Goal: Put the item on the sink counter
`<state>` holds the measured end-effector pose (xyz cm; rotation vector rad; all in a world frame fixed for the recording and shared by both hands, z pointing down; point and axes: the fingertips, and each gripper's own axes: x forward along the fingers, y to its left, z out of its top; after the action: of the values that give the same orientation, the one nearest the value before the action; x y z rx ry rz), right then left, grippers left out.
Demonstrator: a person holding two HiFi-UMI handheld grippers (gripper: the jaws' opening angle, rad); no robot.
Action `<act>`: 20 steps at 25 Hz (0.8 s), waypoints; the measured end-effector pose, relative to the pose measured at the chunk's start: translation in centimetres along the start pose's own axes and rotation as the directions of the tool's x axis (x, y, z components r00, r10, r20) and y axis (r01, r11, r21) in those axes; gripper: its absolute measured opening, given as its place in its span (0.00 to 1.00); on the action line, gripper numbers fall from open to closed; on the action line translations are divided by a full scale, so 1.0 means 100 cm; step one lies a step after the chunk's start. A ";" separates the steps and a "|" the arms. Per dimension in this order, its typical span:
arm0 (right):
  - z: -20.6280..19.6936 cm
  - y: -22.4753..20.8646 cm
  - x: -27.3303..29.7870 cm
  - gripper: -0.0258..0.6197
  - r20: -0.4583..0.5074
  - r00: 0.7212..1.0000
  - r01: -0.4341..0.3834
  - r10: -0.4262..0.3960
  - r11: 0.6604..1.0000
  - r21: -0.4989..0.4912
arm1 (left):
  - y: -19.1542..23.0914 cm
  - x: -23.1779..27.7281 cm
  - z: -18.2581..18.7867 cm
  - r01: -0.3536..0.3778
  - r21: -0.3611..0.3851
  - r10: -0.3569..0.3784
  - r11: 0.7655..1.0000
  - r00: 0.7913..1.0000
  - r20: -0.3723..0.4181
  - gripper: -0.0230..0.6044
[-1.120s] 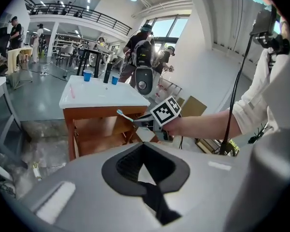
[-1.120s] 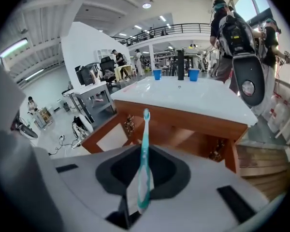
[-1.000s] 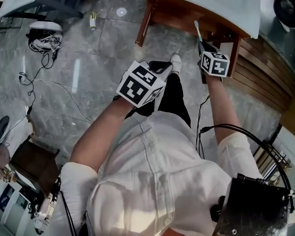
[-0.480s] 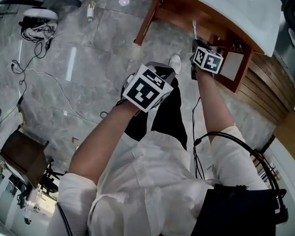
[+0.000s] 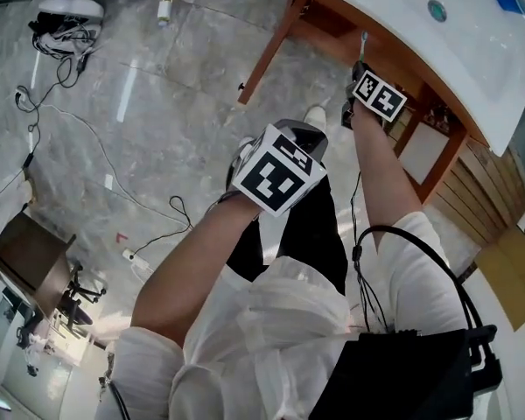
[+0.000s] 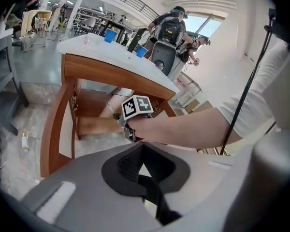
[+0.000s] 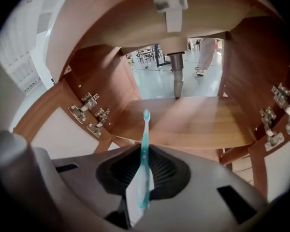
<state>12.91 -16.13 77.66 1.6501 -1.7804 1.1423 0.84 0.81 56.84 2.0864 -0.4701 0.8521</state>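
A teal toothbrush stands upright between the jaws of my right gripper, which is shut on its handle. In the head view the toothbrush sticks out beyond the right gripper, just below the edge of the white sink counter. The right gripper faces into the open wooden cabinet under the counter. My left gripper hangs lower and to the left, over the floor. Its jaws are shut with nothing in them.
A drain pipe hangs inside the cabinet above a wooden shelf. Blue cups stand on the counter top, and people stand behind it. Cables and a small bottle lie on the grey stone floor.
Both grippers have sunk. The right one, still holding the toothbrush, now sits close under the counter's edge, and the counter has swung toward the view's upper right.
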 end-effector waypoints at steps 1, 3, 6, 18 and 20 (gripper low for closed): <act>0.003 -0.002 0.011 0.11 0.000 1.000 0.000 0.000 1.000 -0.005 | 0.004 0.006 0.001 -0.001 -0.010 0.001 1.000 1.000 0.004 0.04; 0.008 -0.006 0.032 0.11 0.000 1.000 0.001 -0.001 1.000 -0.006 | 0.013 0.015 0.003 -0.003 -0.038 0.003 0.999 1.000 0.012 0.04; 0.017 -0.012 0.061 0.11 0.006 1.000 0.005 -0.005 1.000 -0.015 | 0.027 0.031 0.007 -0.005 -0.063 0.007 0.998 1.000 0.024 0.04; 0.041 -0.022 0.127 0.11 0.062 0.998 0.028 -0.026 0.998 -0.047 | 0.059 0.069 0.010 0.001 -0.067 0.002 0.998 0.999 0.045 0.04; 0.040 -0.023 0.129 0.11 0.073 0.997 0.034 -0.030 0.998 -0.051 | 0.061 0.071 0.007 0.001 -0.064 0.002 0.998 0.999 0.043 0.04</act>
<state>13.67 -26.75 86.26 1.7022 -1.8059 1.0253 2.53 -3.63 64.95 2.0490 -0.5146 0.7837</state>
